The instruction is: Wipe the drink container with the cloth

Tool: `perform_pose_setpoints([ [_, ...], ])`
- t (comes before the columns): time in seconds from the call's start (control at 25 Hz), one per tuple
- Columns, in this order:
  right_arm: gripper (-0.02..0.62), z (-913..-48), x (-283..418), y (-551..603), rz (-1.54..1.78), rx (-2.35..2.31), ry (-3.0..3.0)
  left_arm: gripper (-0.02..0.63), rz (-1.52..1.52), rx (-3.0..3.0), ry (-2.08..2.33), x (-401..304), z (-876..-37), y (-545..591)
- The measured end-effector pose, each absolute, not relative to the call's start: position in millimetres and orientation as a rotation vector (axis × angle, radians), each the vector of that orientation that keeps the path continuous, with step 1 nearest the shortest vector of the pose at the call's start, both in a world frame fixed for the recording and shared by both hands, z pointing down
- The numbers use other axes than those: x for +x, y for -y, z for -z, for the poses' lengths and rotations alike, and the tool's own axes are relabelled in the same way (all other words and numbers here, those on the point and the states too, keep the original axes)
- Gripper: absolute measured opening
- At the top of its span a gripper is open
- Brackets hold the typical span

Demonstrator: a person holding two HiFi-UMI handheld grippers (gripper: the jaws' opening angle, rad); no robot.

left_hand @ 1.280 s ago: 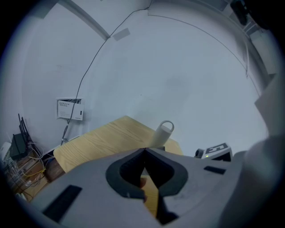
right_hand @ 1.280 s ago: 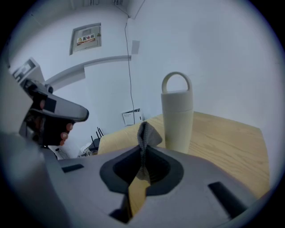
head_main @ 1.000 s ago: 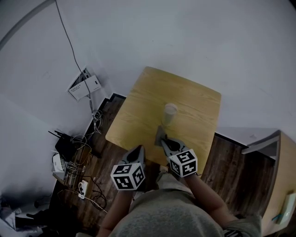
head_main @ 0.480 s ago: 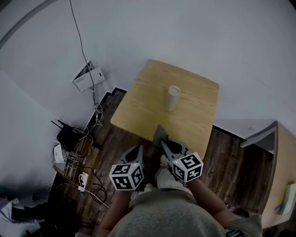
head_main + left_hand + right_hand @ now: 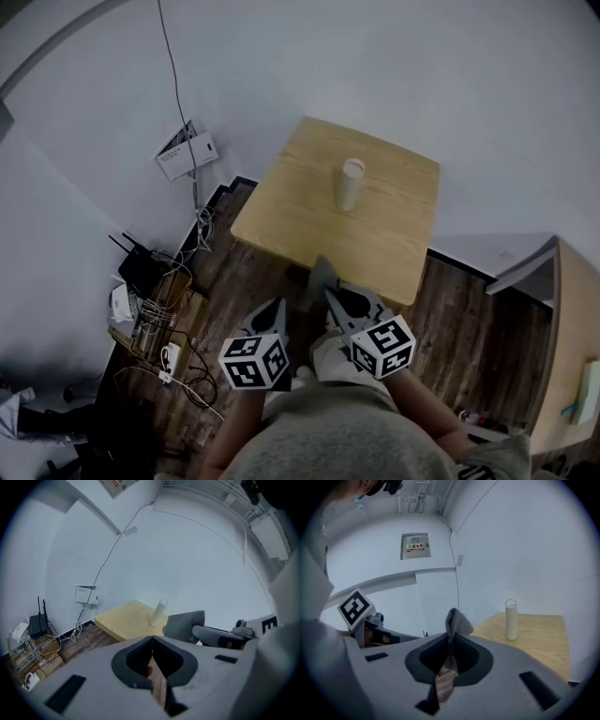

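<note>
The right gripper (image 5: 450, 645) pinches the cloth (image 5: 457, 620), its lower part hidden between the jaws; left gripper (image 5: 152, 643) closed, empty.

Walls (image 5: 422, 75): plain pale grey, evenly lit. Floor (image 5: 469, 319): dark wood planks. Light wooden worktop (image 5: 300, 211), square, centre of frame, set against the wall. Thin cable (image 5: 178, 84) runs down the wall, upper left, past a white wall box (image 5: 185, 148). Left edge: black router (image 5: 141, 272) among tangled wires, white power strip (image 5: 171, 357) just below. Right edge: light wooden cabinet (image 5: 572, 328).
</note>
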State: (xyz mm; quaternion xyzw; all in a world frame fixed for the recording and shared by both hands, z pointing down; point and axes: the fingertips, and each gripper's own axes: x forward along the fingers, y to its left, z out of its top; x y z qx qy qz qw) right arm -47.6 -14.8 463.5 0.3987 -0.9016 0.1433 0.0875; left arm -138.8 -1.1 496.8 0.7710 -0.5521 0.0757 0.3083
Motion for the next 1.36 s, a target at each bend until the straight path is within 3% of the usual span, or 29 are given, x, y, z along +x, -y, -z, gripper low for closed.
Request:
perform_pose_setpoints([
  [1.36, 0.012, -451, -60, -13, -0.353, 1.143, 2.716, 0.002, -0.154, 2.050, 1.466, -151, -490, -20],
])
